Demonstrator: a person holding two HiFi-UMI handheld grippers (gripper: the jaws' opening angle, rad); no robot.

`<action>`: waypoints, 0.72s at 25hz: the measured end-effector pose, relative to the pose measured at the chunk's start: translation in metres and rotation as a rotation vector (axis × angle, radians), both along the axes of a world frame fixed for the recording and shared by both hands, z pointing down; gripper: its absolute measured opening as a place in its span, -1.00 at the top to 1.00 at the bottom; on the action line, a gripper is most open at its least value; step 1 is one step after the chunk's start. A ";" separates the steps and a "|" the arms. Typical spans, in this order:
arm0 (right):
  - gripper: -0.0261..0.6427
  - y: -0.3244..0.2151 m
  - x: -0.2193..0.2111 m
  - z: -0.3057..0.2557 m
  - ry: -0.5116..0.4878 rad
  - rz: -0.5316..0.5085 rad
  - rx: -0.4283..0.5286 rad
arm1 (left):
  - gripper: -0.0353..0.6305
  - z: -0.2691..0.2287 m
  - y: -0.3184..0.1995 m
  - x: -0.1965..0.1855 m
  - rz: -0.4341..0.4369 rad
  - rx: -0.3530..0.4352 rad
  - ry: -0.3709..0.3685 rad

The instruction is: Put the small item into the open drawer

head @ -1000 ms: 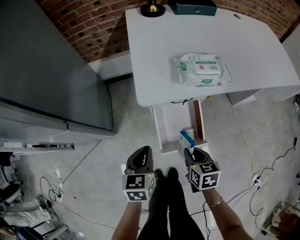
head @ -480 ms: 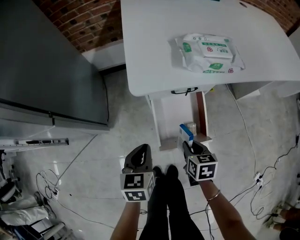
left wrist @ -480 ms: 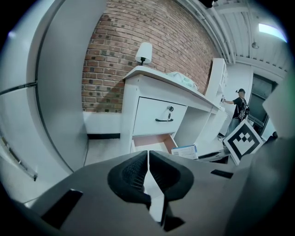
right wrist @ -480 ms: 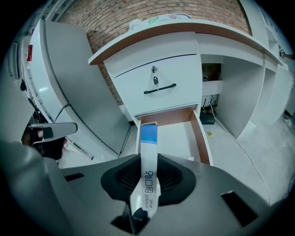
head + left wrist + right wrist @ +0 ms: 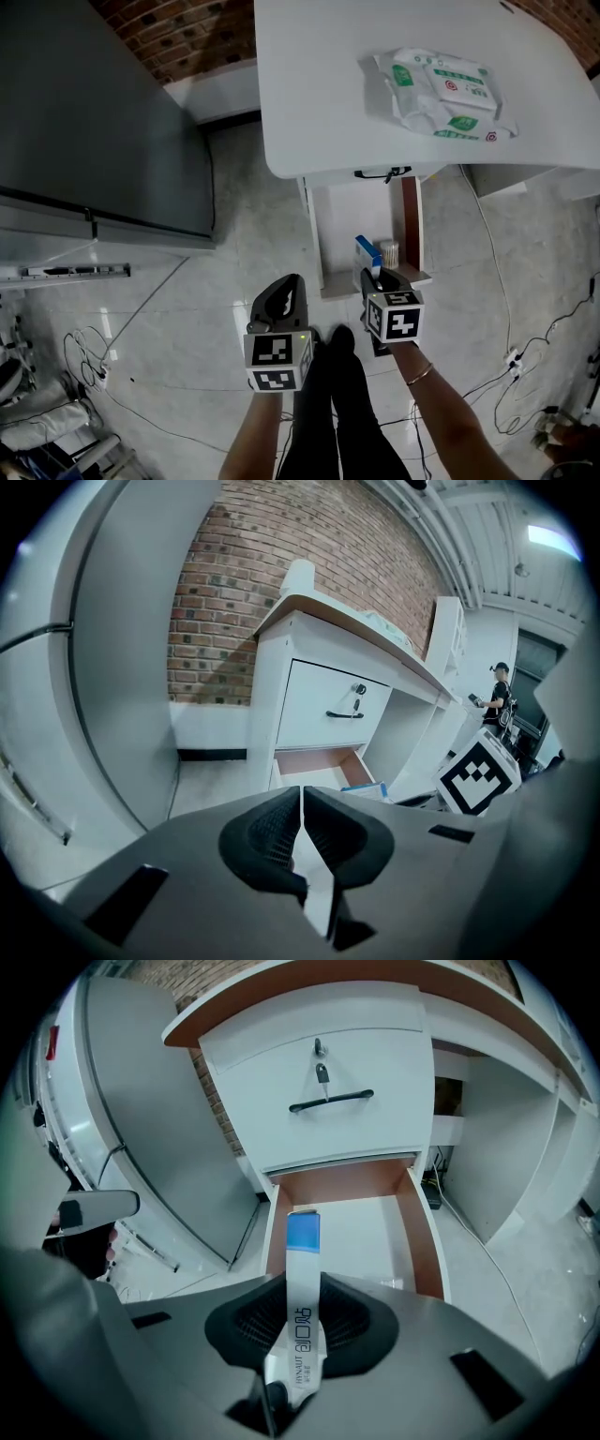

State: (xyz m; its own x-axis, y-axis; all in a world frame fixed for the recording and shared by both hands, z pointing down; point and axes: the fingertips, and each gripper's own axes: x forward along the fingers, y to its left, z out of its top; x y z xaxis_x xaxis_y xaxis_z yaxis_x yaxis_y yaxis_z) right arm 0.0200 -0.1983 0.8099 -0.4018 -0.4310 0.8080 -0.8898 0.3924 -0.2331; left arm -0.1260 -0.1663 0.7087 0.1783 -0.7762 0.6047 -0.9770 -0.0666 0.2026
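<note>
A small flat white box with a blue end (image 5: 302, 1290) stands on edge between the pads of my right gripper (image 5: 302, 1321), which is shut on it. In the head view the box (image 5: 367, 254) pokes forward from that gripper (image 5: 377, 278), over the front of the open bottom drawer (image 5: 367, 242). The drawer (image 5: 347, 1222) has brown side walls and a white floor, below a shut drawer with a black handle (image 5: 330, 1101). My left gripper (image 5: 286, 298) hangs to the left over the floor, shut on nothing; its pads (image 5: 302, 832) meet.
A white table top (image 5: 328, 84) overhangs the drawers and carries a pack of wipes (image 5: 448, 92). A large grey cabinet (image 5: 84, 122) stands at the left. Cables (image 5: 497, 272) trail over the tiled floor at the right. A small container (image 5: 388, 253) sits in the drawer's right part.
Both grippers and the view have crept forward toward the drawers. The right gripper with the box now reaches over the open drawer's front. Neither grip has altered.
</note>
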 end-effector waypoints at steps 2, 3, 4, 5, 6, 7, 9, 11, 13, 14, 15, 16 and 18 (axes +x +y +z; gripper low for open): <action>0.66 -0.005 -0.005 0.009 0.009 -0.002 -0.007 | 0.81 0.004 -0.003 -0.003 -0.013 -0.004 0.011; 0.66 -0.007 -0.007 0.013 0.015 -0.004 -0.010 | 0.81 0.006 -0.004 -0.005 -0.017 -0.006 0.014; 0.66 -0.009 -0.009 0.018 0.023 -0.007 -0.013 | 0.81 0.008 -0.005 -0.006 -0.020 -0.008 0.014; 0.66 -0.010 -0.010 0.023 0.032 -0.011 -0.016 | 0.81 0.011 -0.006 -0.008 -0.022 -0.011 0.014; 0.66 -0.012 -0.012 0.027 0.040 -0.015 -0.020 | 0.81 0.013 -0.007 -0.009 -0.024 -0.014 0.015; 0.66 -0.013 -0.014 0.032 0.045 -0.018 -0.023 | 0.81 0.016 -0.008 -0.011 -0.027 -0.019 0.017; 0.66 -0.015 -0.018 0.040 0.050 -0.020 -0.029 | 0.81 0.022 -0.008 -0.014 -0.034 -0.029 0.020; 0.66 -0.018 -0.022 0.046 0.051 -0.020 -0.036 | 0.81 0.027 -0.008 -0.016 -0.041 -0.038 0.021; 0.66 -0.020 -0.026 0.054 0.051 -0.015 -0.049 | 0.81 0.031 -0.009 -0.018 -0.045 -0.045 0.021; 0.66 -0.021 -0.027 0.058 0.052 -0.013 -0.056 | 0.81 0.033 -0.010 -0.018 -0.046 -0.046 0.022; 0.66 -0.022 -0.028 0.063 0.054 -0.012 -0.064 | 0.81 0.034 -0.011 -0.018 -0.046 -0.046 0.023; 0.66 -0.023 -0.029 0.067 0.061 -0.015 -0.071 | 0.81 0.035 -0.012 -0.018 -0.047 -0.043 0.025; 0.66 -0.024 -0.031 0.075 0.080 -0.028 -0.080 | 0.81 0.037 -0.013 -0.018 -0.048 -0.040 0.026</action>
State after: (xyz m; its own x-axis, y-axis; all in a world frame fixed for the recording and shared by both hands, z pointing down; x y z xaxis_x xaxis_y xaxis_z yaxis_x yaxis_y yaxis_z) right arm -0.0111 -0.2227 0.8846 -0.3454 -0.3530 0.8695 -0.8957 0.4006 -0.1932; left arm -0.1445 -0.1794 0.7453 0.1571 -0.7597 0.6310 -0.9733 -0.0108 0.2294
